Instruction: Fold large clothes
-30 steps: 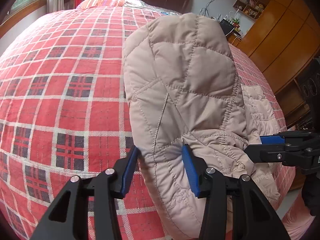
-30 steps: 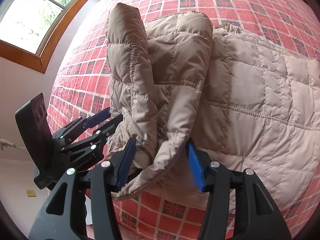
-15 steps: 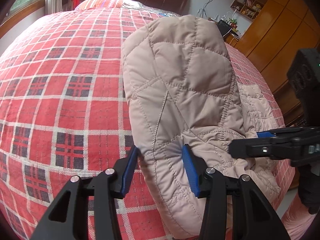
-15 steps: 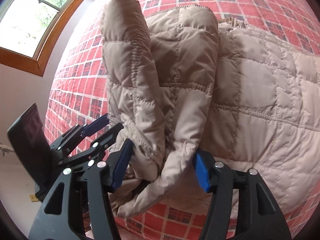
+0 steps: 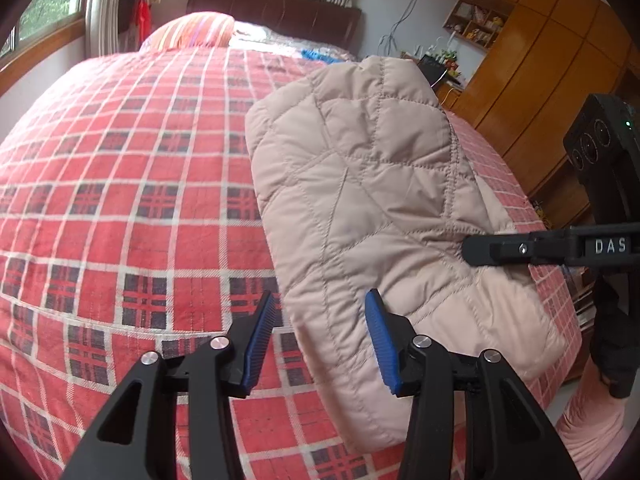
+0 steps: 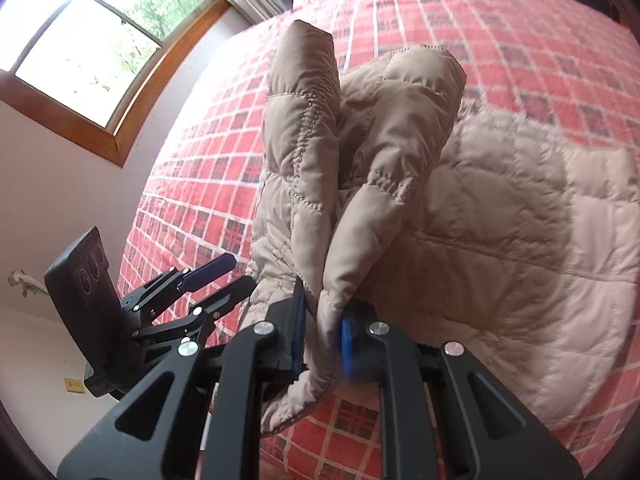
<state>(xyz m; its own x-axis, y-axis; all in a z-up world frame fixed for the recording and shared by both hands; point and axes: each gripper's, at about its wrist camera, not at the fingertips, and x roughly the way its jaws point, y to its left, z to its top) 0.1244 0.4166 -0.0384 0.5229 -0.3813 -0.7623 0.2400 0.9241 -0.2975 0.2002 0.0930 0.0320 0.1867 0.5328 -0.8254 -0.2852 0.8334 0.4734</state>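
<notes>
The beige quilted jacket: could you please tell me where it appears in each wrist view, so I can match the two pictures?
Left wrist view: the beige quilted jacket fills centre to lower right, lying across the red plaid bedspread.
Right wrist view: it fills centre and right, a bunched fold rising from the right gripper, which is clamped on it.
Shared landmark: the striped pillow at the bed's far end, top centre in both.

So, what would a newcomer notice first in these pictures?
First, the beige quilted jacket lying bunched on the red plaid bedspread. Then the right gripper, shut on a raised fold of the jacket's near edge, while the left gripper stands open astride the jacket's edge.
</notes>
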